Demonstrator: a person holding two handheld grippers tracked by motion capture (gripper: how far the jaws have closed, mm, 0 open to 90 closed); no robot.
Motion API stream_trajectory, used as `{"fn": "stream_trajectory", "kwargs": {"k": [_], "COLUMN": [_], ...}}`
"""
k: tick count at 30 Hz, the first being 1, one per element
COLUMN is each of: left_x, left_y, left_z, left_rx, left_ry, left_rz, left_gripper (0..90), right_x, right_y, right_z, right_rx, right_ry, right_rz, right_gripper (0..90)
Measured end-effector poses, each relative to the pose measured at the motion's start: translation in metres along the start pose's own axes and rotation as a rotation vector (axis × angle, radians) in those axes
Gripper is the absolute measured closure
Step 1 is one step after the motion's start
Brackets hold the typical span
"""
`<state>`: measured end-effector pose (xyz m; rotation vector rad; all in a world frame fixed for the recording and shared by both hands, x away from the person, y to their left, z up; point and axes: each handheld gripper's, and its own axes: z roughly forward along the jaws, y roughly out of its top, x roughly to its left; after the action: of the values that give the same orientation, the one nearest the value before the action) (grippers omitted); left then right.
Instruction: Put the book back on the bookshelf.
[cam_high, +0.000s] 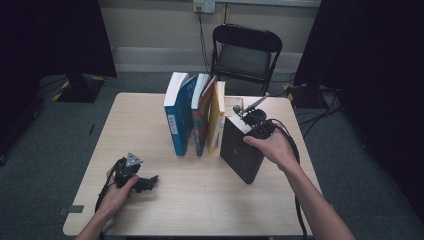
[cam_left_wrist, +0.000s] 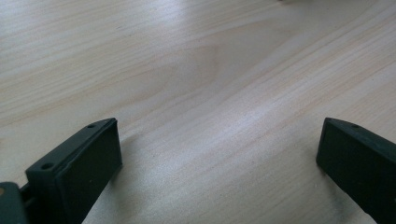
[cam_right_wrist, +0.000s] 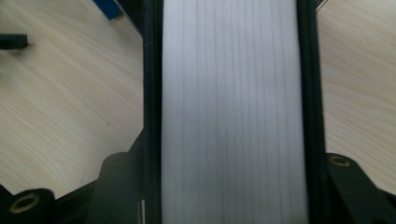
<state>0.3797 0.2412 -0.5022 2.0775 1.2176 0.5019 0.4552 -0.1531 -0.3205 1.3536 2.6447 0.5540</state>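
Observation:
My right gripper (cam_high: 250, 129) is shut on a thick black book (cam_high: 242, 150) from above, and the book stands tilted on its lower end at the right of the table. In the right gripper view the book's white page edge (cam_right_wrist: 229, 112) runs up between the two jaws, which press on its black covers. Just left of it stand three upright books in a row: a blue one (cam_high: 176, 117), a red and orange one (cam_high: 202, 120) and a yellow one (cam_high: 217, 120). My left gripper (cam_high: 149, 182) rests on the table at the front left, open (cam_left_wrist: 219, 140), with bare wood between its jaws.
The light wooden table (cam_high: 200, 205) has free room in front of the books and along its left side. A black folding chair (cam_high: 245, 52) stands behind the far edge. Cables trail off the right side of the table.

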Motion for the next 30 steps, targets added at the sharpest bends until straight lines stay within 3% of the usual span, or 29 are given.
{"fn": "stream_trajectory", "kwargs": {"k": [5,12,23,30], "left_x": [0.0001,0.0001,0.0002,0.0001], "left_y": [0.0,0.0,0.0001,0.0001], "left_z": [0.0,0.0001,0.0001,0.0001], "left_rx": [0.0,-0.001,0.0,-0.001], "left_ry": [-0.001,0.0,0.0,0.0], "left_rz": [0.0,0.0,0.001,0.001], "left_gripper": [0.0,0.0,0.0,0.0], "right_x": [0.0008,0.0027,0.0076,0.0088], "right_y": [0.0038,0.0059,0.0052,0.0053], "right_z": [0.0012,0.0044,0.0031,0.0026], "right_rx": [0.049,0.069,0.053,0.053], "right_ry": [-0.012,-0.03,-0.056,-0.067], "right_rz": [0.001,-0.018,-0.024,0.006], "right_gripper": [47.7,45.3,52.6,52.9]}}
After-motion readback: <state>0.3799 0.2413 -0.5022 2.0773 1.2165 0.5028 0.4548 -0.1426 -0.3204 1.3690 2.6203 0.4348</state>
